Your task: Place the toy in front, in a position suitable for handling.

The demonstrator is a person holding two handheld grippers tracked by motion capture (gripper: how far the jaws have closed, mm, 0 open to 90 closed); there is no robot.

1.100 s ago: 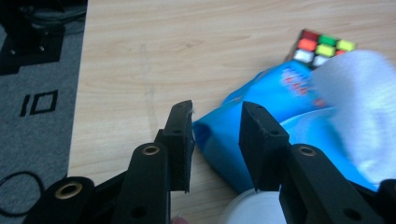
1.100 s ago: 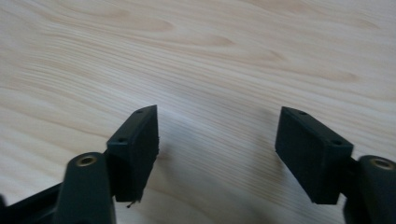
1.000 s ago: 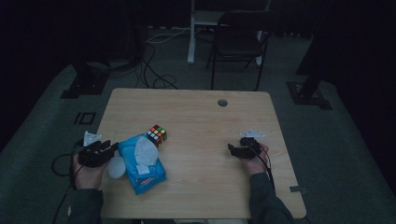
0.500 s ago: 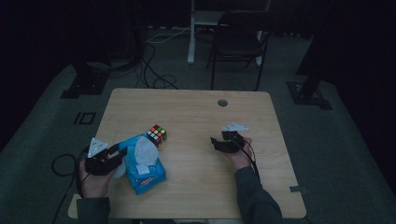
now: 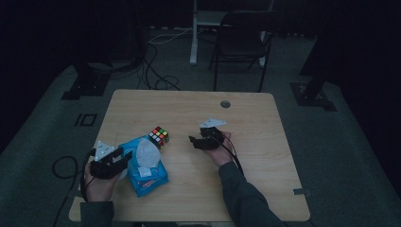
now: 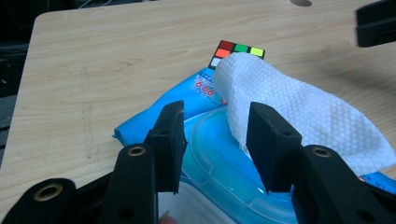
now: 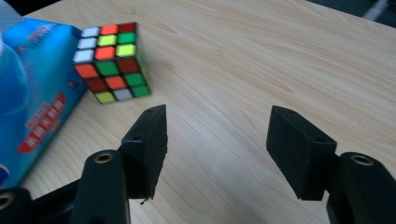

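Note:
A blue wet-wipes pack [image 5: 150,176] lies at the table's front left, with a white wipe [image 5: 144,152] sticking up out of its top. My left gripper [image 5: 124,157] is at the pack's left side. In the left gripper view my left gripper [image 6: 217,135] is open over the pack's pale blue lid [image 6: 219,161], and the wipe [image 6: 299,109] rises just beyond the right-hand jaw. A colourful puzzle cube [image 5: 159,136] stands just behind the pack. My right gripper [image 5: 193,141] is open, a short way right of the cube [image 7: 112,60], with bare wood between its jaws [image 7: 217,144].
The wooden table [image 5: 246,118] has a round cable hole [image 5: 225,103] near its far edge. A black chair [image 5: 243,42] and floor cables [image 5: 156,71] lie beyond the table. The other gripper's jaw [image 6: 376,28] shows at the top right of the left gripper view.
My right gripper has moved left across the table toward the cube. My left gripper has shifted a little right, up against the wipes pack.

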